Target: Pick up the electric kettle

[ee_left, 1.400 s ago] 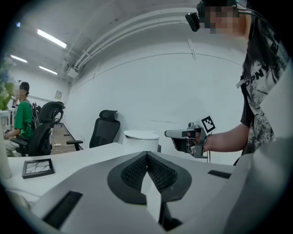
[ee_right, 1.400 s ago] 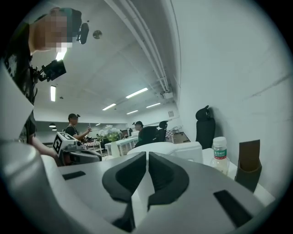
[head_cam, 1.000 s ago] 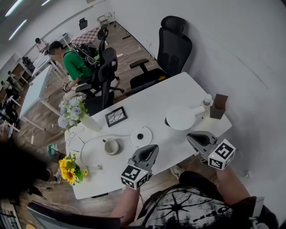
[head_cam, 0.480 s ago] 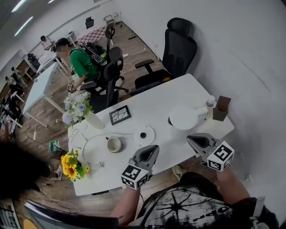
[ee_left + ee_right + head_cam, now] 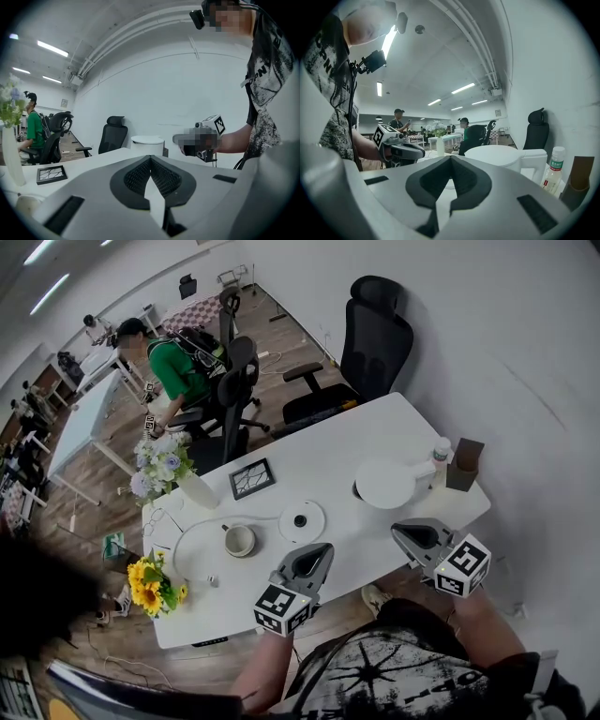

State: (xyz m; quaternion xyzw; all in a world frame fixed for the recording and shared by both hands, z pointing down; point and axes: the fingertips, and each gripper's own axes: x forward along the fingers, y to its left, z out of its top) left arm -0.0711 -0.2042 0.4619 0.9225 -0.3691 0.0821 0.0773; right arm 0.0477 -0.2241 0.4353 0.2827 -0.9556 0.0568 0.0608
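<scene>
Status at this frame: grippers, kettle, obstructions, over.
Left gripper shut, empty. Right gripper shut, empty, short of kettle. Kettle untouched, off its base. Bottle close beside it.

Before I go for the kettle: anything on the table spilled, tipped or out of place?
Nothing looks spilled or tipped. One thing stands out: the kettle is off its base. It stands at the table's right end, while the base sits bare mid-table with its cord looping around the cup.
</scene>
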